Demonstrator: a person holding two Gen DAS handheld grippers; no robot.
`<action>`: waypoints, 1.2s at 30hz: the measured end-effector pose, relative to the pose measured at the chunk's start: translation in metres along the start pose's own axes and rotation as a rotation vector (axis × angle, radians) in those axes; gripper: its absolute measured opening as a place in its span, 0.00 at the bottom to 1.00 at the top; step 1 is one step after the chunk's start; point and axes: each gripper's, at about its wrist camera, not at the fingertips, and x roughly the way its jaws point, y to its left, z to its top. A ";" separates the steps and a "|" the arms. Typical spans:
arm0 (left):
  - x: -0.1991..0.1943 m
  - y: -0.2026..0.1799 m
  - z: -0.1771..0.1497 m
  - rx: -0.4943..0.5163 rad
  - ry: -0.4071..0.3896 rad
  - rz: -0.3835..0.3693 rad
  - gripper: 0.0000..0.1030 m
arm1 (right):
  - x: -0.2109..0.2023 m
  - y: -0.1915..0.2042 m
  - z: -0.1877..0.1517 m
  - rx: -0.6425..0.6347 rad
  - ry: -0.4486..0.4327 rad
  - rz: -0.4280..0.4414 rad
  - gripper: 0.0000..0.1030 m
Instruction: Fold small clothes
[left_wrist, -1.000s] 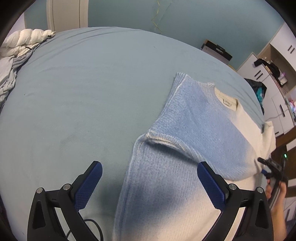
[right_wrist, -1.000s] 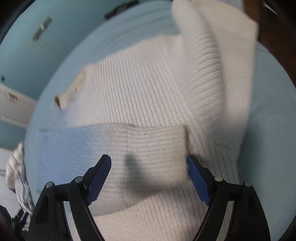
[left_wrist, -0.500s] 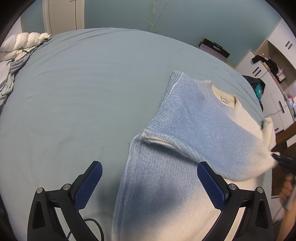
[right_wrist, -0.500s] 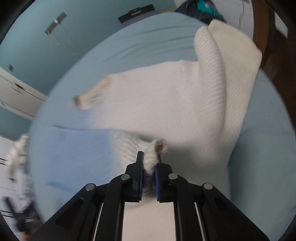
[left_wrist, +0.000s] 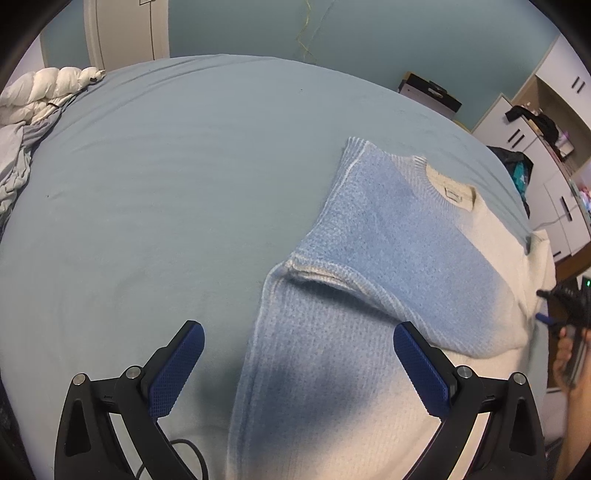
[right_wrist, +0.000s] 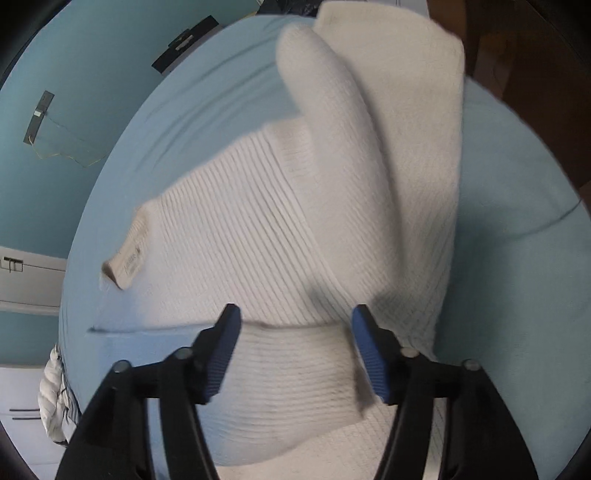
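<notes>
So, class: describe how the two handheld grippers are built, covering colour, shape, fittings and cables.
The left gripper and the right gripper look alike: black angular plastic arms with triangular cut-outs, round silver screw heads at the joints, and two fingers tipped with blue cross-hatched pads. A thin black cable loops below the left one. A small green light glows on the right gripper's body.

The sweater (left_wrist: 388, 258) has a small neck tag (right_wrist: 131, 264) with tiny print on it, but the words are too blurry to read. No other writing shows.

The sweater (left_wrist: 388, 280) runs off the bottom edge; its label (right_wrist: 129, 264) print is illegible.
</notes>
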 end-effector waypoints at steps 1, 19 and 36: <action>0.000 0.000 0.000 0.002 -0.001 0.000 1.00 | 0.007 -0.002 -0.008 -0.024 0.019 0.038 0.58; 0.003 -0.011 0.001 0.046 -0.013 0.049 1.00 | 0.044 0.021 -0.110 -0.237 -0.096 0.017 0.02; 0.032 0.000 0.019 0.105 -0.050 0.272 1.00 | 0.039 -0.009 -0.202 -0.036 -0.331 -0.170 0.99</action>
